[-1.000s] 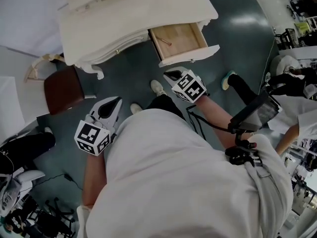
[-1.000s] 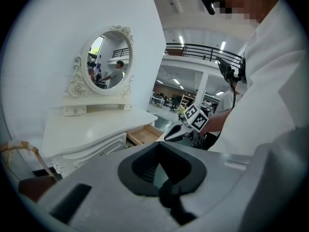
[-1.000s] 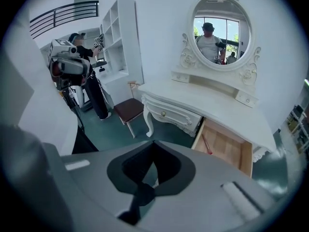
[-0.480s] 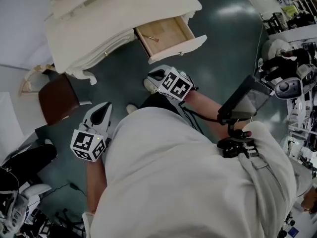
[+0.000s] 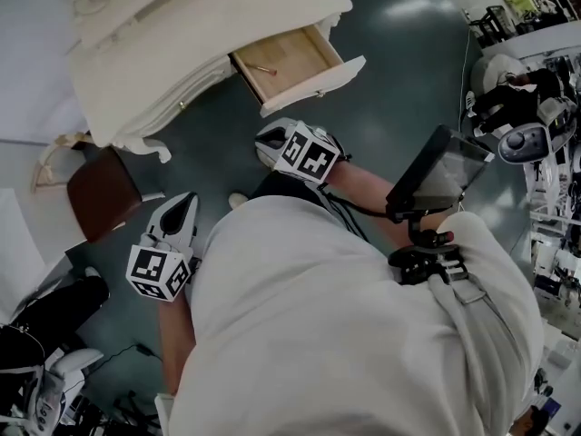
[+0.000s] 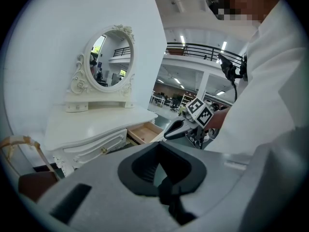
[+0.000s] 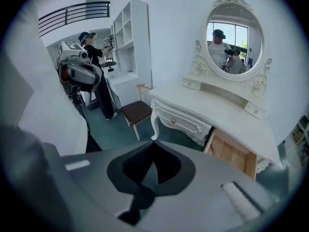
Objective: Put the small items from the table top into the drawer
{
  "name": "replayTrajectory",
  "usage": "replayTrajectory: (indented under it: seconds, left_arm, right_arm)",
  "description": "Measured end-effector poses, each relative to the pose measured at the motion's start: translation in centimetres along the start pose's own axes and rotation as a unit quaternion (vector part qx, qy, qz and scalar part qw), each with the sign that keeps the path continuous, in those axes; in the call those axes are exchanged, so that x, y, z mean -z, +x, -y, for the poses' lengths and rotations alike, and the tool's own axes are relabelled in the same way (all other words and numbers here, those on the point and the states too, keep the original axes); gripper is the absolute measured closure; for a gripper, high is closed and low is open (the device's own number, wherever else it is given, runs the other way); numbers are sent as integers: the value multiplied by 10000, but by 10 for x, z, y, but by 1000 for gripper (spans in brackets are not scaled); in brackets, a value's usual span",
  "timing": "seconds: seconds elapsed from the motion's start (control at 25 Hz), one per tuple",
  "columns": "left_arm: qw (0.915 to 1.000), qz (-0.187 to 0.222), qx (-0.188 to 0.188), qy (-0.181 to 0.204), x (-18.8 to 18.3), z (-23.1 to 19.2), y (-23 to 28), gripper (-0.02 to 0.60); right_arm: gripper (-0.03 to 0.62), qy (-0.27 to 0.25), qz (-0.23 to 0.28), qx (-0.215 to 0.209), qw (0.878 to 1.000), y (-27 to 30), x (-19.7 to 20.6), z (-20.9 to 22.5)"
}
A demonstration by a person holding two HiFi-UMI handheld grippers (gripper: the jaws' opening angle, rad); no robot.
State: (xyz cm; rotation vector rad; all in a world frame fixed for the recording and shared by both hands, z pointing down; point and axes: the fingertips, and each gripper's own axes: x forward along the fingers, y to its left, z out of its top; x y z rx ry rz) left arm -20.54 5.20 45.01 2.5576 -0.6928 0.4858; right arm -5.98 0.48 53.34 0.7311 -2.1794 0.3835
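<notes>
Drawer (image 5: 295,54) open, small item (image 5: 264,69) inside; L fingers (image 5: 184,209), R fingers (image 5: 271,138) shut, empty, well clear

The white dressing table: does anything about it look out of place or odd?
Only one drawer stands out: it is pulled out and open, with one small thin item lying on its wooden bottom. Nothing looks spilled or damaged.

Loose off-white short-sleeved shirt (image 5: 318,325), dark trousers (image 5: 290,187), pale trainer (image 5: 238,200), thin black cable (image 5: 349,218) across the waist, dark screen (image 5: 440,173) on a black clamp at the hip, white-shelled left gripper (image 5: 189,198) and right gripper (image 5: 263,140), each with a black-and-white marker cube.
</notes>
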Motion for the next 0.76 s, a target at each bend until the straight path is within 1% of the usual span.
replayTrajectory:
  seconds: [0.48, 0.76]
  left_arm:
    - [9999, -34, 39, 85, 1, 1, 9, 581]
    - [9999, -61, -36, 84, -11, -4, 27, 581]
  right_arm:
    - [594, 17, 17, 84, 10000, 0, 7, 8]
    - [594, 9, 17, 113, 9999, 1, 11, 38]
